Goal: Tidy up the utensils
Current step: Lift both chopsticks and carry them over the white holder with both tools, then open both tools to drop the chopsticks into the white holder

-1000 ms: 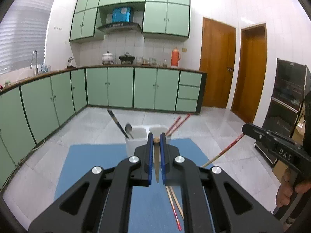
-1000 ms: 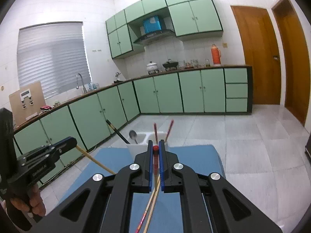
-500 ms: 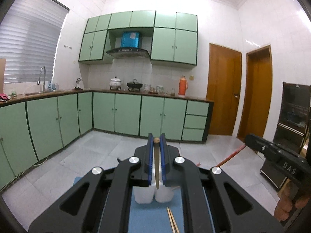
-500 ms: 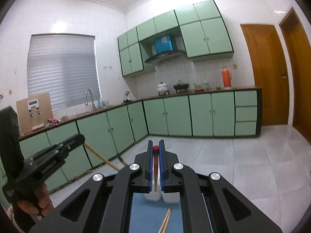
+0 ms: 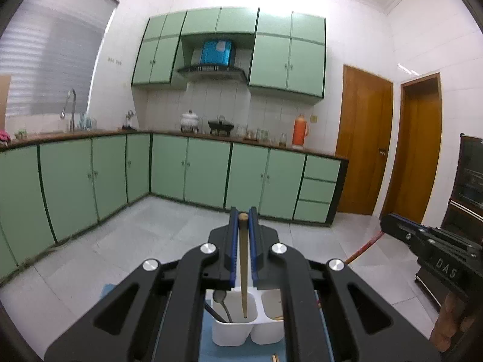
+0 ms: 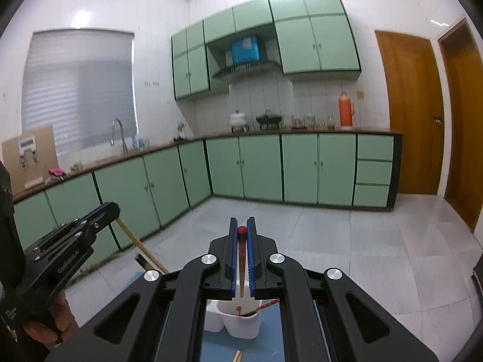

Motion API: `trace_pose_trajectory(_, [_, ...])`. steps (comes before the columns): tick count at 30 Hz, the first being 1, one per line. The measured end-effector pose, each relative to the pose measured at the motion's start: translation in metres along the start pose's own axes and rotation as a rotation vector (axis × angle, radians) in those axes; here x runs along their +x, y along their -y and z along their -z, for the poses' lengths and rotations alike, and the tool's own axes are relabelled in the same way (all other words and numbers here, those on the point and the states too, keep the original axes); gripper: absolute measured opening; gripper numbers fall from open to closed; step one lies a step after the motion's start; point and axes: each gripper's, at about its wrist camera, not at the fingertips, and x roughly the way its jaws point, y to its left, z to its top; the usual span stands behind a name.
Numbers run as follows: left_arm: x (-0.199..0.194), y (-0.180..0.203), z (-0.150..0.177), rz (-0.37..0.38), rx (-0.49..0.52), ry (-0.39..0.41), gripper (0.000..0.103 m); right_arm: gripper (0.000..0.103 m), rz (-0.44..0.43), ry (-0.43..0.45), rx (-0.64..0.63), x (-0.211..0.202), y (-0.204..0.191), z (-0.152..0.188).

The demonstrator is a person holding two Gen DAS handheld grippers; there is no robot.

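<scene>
Holder (image 5: 232, 336): spoon (image 5: 219, 298) left cup, chopsticks (image 6: 265, 304) right | left gripper (image 5: 243, 220) pinching wooden chopstick (image 5: 243, 271) | right gripper (image 6: 241, 229) pinching red chopstick (image 6: 241, 256)

Black tongs (image 5: 243, 220), blue pads (image 5: 231, 241), silver screws (image 5: 208, 248).

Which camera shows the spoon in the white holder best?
The left wrist view: the metal spoon stands bowl-up in the white plastic two-compartment holder's left compartment. In the right wrist view the gripper hides that compartment, so no spoon shows.

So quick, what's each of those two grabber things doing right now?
Left gripper: closed on a wooden chopstick.
Right gripper: closed on a red-tipped chopstick.
</scene>
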Motion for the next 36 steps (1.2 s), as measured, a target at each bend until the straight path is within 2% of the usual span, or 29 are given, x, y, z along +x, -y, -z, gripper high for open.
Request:
trace_pose_trajectory(5, [0.034,-0.006,0.016,0.008,-0.004,-0.082,0.006,0.006,-0.004,-0.062,-0.012,0.03,0.0,0.012])
trace_pose_trajectory(11, [0.05,-0.013,0.026,0.026,0.007,-0.131,0.007,0.006,-0.012,-0.103,-0.023,0.049,0.0,0.023])
trace_pose_trajectory(13, [0.049,-0.016,0.028,0.03,0.003,-0.136,0.014,0.01,-0.011,-0.096,-0.012,0.048,0.003,0.023])
trace_pose_trajectory(15, [0.046,-0.017,0.029,0.023,0.001,-0.13,0.043,0.011,-0.01,-0.085,-0.003,0.045,0.006,0.022])
trace_pose_trajectory(17, [0.04,-0.018,0.026,0.025,-0.002,-0.111,0.046,0.018,-0.003,-0.066,0.009,0.039,0.01,0.021])
trace_pose_trajectory(19, [0.035,-0.017,0.023,0.028,0.003,-0.101,0.052,0.037,0.006,-0.035,0.03,0.03,0.015,0.019])
trace_pose_trajectory(21, [0.028,-0.015,0.02,0.031,0.009,-0.083,0.064,0.042,0.018,-0.003,0.041,0.018,0.019,0.018])
trace_pose_trajectory(24, [0.009,-0.012,0.017,0.022,0.024,-0.04,0.078,0.062,0.046,0.038,0.035,0.0,0.021,0.017])
trace_pose_trajectory(28, [-0.018,-0.013,0.017,0.02,0.022,-0.01,0.086,0.082,0.062,0.093,0.037,-0.031,0.022,0.025])
trace_pose_trajectory(31, [-0.039,-0.013,0.023,0.015,0.028,0.001,0.09,0.092,0.06,0.115,0.04,-0.054,0.02,0.038])
trace_pose_trajectory(36, [-0.068,-0.016,0.036,0.015,0.023,-0.01,0.094,0.097,0.068,0.107,0.062,-0.085,0.02,0.066])
